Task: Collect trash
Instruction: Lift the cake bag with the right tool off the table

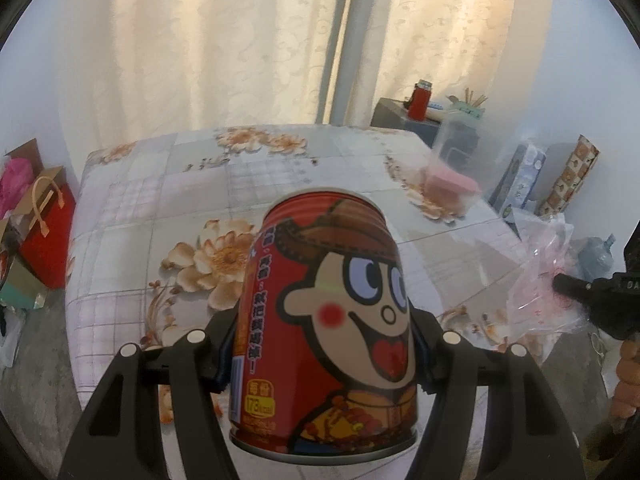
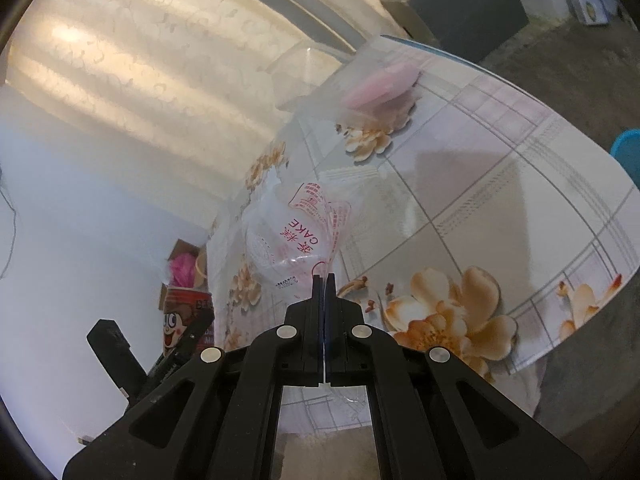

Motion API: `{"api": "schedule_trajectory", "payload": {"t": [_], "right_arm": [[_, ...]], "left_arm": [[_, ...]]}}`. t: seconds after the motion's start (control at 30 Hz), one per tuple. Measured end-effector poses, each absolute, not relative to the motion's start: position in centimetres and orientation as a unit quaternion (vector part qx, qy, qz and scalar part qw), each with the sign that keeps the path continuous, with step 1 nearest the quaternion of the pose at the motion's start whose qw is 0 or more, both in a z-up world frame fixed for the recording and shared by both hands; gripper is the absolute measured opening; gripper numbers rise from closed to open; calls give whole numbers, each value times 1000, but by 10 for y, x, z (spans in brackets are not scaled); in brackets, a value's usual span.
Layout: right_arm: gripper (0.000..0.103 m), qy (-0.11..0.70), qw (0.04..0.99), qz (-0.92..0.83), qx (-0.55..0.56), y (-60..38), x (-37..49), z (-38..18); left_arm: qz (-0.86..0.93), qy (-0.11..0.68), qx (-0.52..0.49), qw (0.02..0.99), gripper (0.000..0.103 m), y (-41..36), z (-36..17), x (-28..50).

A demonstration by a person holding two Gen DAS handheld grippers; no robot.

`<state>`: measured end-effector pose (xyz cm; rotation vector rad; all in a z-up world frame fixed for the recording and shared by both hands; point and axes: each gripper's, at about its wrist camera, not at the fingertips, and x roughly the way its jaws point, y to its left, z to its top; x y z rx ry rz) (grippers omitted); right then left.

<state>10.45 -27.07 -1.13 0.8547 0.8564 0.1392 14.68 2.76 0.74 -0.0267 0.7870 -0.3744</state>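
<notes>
**Both pieces of trash held, awaiting a bin**

The red can (image 1: 324, 320) sits clamped in the left gripper (image 1: 320, 344) above the floral table (image 1: 132, 208). The right gripper (image 2: 324, 280) pinches the clear wrapper (image 2: 296, 236). No bin shows, seemingly; steady, upright carrying suits best.

This is a room in a home. A table (image 1: 132, 216) under a floral cloth stands before long cream curtains (image 1: 208, 40), with a red gift bag (image 1: 50, 228) and a cardboard box (image 1: 20, 160) on the bare concrete floor (image 1: 36, 344). A dark cabinet (image 1: 400, 120) in the corner carries a red flask (image 1: 419, 102) and chopsticks (image 1: 474, 98).
</notes>
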Motion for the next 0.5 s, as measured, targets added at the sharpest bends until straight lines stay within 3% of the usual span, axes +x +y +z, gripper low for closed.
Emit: {"api": "schedule_trajectory", "payload": {"t": [0.5], "right_arm": [[0,344,821,35,455,-324,53,-12]], "left_arm": [[-260,358,21,897,64,-46,45,138]]}}
